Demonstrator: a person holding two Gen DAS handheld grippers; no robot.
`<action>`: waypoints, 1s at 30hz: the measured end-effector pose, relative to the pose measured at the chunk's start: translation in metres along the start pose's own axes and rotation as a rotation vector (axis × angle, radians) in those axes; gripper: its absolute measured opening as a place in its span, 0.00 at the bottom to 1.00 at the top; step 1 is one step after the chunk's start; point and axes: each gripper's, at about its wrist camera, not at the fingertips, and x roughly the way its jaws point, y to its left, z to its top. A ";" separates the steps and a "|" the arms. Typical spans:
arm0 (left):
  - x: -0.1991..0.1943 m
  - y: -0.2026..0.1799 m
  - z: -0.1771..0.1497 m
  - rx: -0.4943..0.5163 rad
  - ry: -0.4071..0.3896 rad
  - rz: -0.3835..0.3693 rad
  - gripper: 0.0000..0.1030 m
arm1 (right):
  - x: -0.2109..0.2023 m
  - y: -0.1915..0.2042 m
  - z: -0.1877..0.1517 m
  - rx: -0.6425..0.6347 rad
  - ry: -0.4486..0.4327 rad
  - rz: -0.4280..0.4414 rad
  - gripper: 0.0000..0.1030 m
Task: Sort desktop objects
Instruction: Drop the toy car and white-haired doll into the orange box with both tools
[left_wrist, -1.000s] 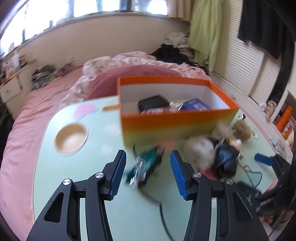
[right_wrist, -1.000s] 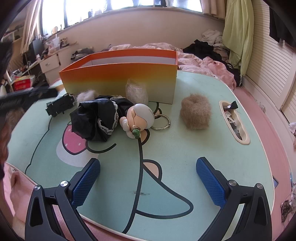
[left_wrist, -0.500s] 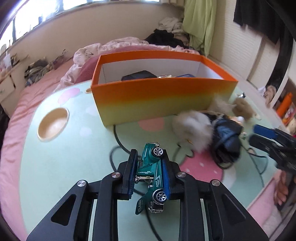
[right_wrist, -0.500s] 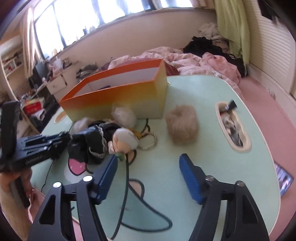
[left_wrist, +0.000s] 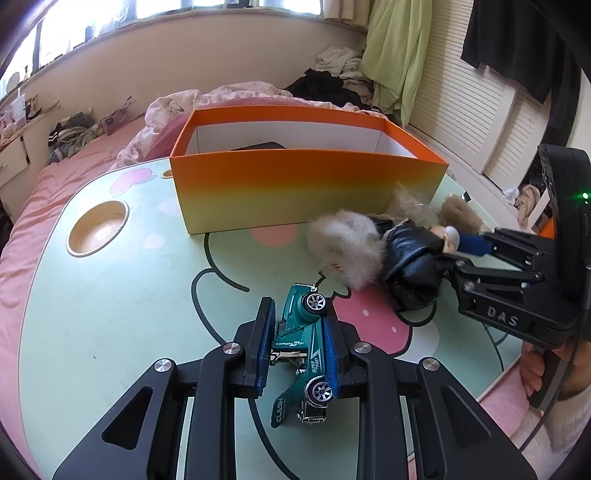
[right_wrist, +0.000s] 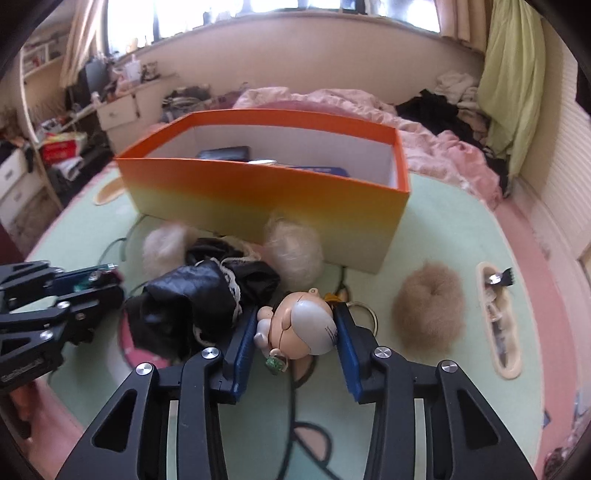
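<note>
Behind, a pink bed (left_wrist: 55, 192) fills the room; nearer, my pale green cartoon desk (left_wrist: 110, 295) carries an orange box (left_wrist: 303, 188), with fluffy pompoms (right_wrist: 295, 254) just before it. Left jaws (left_wrist: 297, 349) clench the green toy car (left_wrist: 303, 350); right jaws (right_wrist: 295, 350) are closing around the doll's head (right_wrist: 306, 325).

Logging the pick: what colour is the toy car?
Teal green toy car; left wrist view.

Sunlit windows (left_wrist: 155, 7), pink bed (left_wrist: 74, 177), louvered closet doors (left_wrist: 472, 122)
</note>
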 end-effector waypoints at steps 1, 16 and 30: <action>-0.001 0.001 0.000 -0.004 -0.001 -0.007 0.24 | -0.003 -0.002 -0.002 0.014 -0.012 0.017 0.38; -0.038 -0.004 0.088 -0.090 -0.169 -0.139 0.24 | -0.067 -0.020 0.059 0.116 -0.240 0.118 0.38; -0.004 0.006 0.081 -0.244 -0.198 -0.081 0.63 | -0.052 -0.015 0.063 0.156 -0.222 0.088 0.63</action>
